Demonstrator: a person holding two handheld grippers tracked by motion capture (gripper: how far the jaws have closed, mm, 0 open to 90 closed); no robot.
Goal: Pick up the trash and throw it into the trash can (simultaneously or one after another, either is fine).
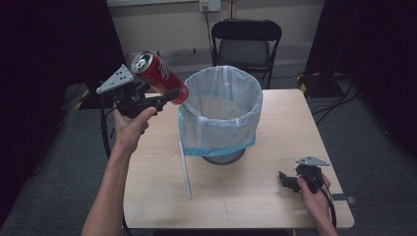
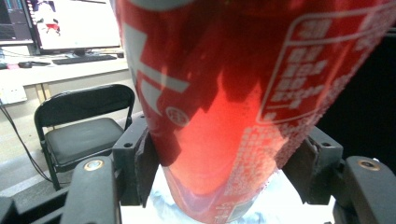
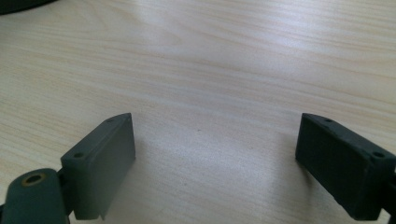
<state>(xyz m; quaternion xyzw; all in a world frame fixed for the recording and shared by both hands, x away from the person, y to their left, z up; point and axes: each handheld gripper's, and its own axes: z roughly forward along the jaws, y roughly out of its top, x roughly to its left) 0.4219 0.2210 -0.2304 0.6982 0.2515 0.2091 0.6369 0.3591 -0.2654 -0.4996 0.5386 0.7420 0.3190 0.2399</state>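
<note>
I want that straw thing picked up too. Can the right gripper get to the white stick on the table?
Probably yes. The right gripper is open and empty, resting on the table, and bare wood lies between it and the white stick.

Wooden table [image 1: 255, 196]: bin [image 1: 222, 115], white rod [image 1: 185, 169].

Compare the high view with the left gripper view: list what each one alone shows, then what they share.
High view alone: the table, a white stick lying on it, and the right gripper resting low at the near right corner. Left gripper view alone: a desk with a monitor and keyboard. Shared: the red can clamped in the left gripper, the lined bin just beyond it, and a black chair.
</note>
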